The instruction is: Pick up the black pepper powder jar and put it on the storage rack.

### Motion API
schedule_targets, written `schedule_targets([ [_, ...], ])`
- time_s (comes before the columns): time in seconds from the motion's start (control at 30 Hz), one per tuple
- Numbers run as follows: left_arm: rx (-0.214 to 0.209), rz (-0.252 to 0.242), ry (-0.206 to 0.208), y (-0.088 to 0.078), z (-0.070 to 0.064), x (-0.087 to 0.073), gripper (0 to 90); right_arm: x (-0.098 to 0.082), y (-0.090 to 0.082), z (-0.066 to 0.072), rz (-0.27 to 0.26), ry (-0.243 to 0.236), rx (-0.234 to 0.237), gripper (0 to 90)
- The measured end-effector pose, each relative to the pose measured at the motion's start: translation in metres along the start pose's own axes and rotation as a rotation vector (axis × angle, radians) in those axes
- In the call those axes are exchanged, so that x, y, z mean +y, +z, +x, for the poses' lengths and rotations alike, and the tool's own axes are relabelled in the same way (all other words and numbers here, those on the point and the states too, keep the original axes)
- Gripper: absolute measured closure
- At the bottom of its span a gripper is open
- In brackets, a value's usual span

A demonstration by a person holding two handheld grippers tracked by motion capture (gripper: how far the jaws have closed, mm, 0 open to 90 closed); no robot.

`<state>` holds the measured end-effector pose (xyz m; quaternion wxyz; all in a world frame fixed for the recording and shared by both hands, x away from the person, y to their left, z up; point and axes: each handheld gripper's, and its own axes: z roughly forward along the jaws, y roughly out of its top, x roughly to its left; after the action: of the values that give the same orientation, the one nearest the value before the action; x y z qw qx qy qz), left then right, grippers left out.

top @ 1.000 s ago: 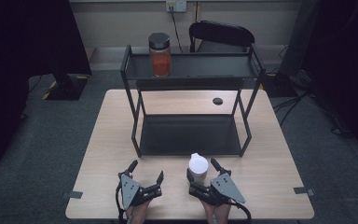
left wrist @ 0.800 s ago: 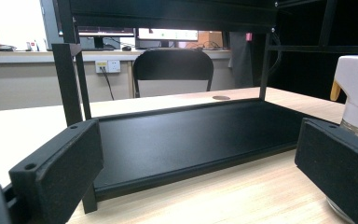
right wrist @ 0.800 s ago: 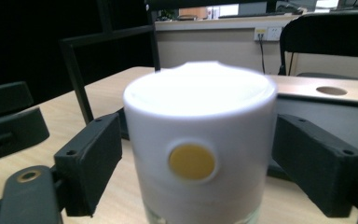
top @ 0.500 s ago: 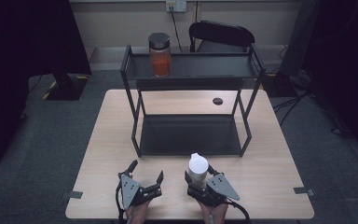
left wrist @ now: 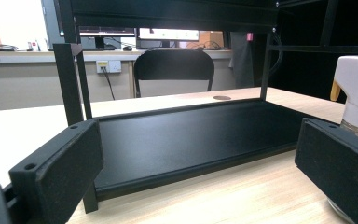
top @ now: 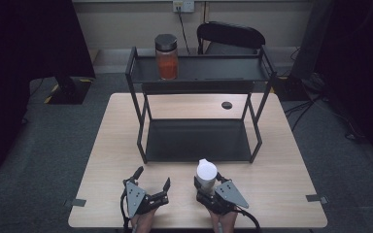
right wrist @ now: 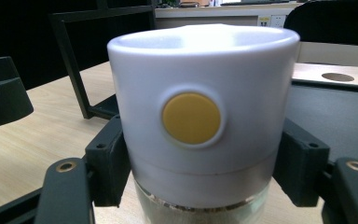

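My right tongs (top: pixel 207 180) have just been closing and now pinch the white-capped jar (top: pixel 206 171) by its sides — the black pads press the cap from both flanks in the right gripper view, its yellow button (right wrist: pixel 191 117) facing me. The jar stands upright on the bench (top: pixel 281 174), just in front of the black rack (top: pixel 197 141) and near its right front leg. My left tongs (top: pixel 152 180) rest spread wide beside it — nothing between them, pointing at the rack's lower tray (left wrist: pixel 186 135).
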<state>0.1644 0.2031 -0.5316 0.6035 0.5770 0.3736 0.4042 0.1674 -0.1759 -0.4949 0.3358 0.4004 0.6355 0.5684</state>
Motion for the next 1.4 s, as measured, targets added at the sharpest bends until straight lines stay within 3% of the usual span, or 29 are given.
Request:
schedule_targets([
  [0.87,-0.001,0.000,0.000,0.000,0.000,0.000,0.3,0.014,-0.003,0.003,-0.008,-0.021,-0.003,30.4],
  [1.4,-0.001,0.000,0.000,0.000,0.000,0.000,0.3,0.030,-0.008,-0.003,-0.009,-0.026,0.005,30.4],
])
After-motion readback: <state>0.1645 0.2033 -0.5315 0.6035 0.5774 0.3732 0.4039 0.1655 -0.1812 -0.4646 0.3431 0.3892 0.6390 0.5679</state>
